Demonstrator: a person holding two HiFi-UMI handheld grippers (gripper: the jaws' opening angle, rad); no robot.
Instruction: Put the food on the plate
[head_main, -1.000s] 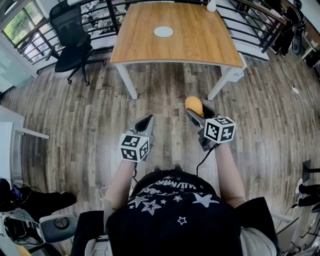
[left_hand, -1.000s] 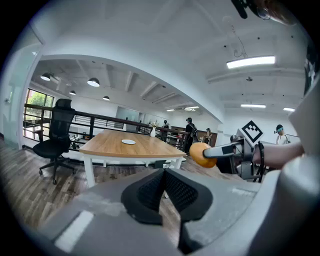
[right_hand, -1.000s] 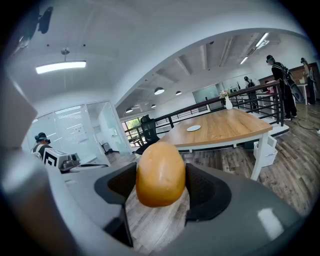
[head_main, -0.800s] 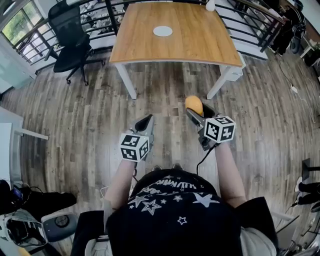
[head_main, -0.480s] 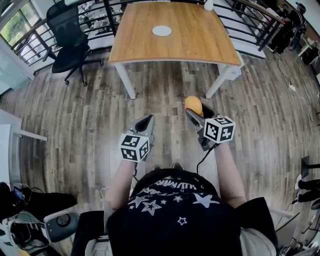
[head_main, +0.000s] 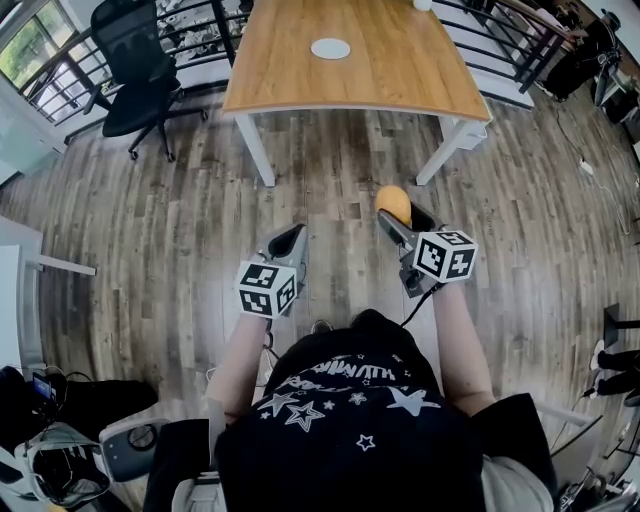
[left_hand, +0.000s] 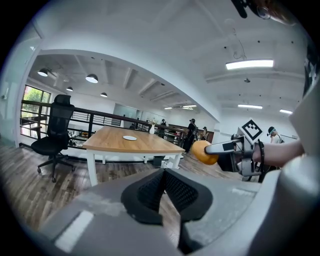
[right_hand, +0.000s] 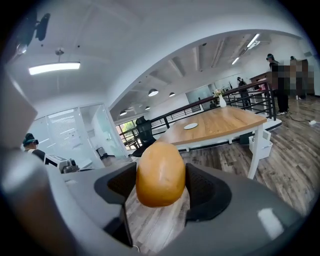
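Food: golden-brown oval bread roll (right_hand: 160, 172), clamped mid-body between right gripper (right_hand: 161, 186) fingers (right_hand: 206, 189); probably light, soft, crushable, so gentle side hold suits. Left gripper (left_hand: 164, 194) fingers pressed together, empty. White round plate (head_main: 330, 48) on wooden table (head_main: 400, 80), well ahead of fingers.

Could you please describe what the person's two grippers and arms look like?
Both the left gripper and the right gripper are grey with black ribbed pads. Each carries a white cube printed with black square markers. A thin black cable trails from the right one. The person wears a black top with white stars and lettering; the forearms are uncovered.
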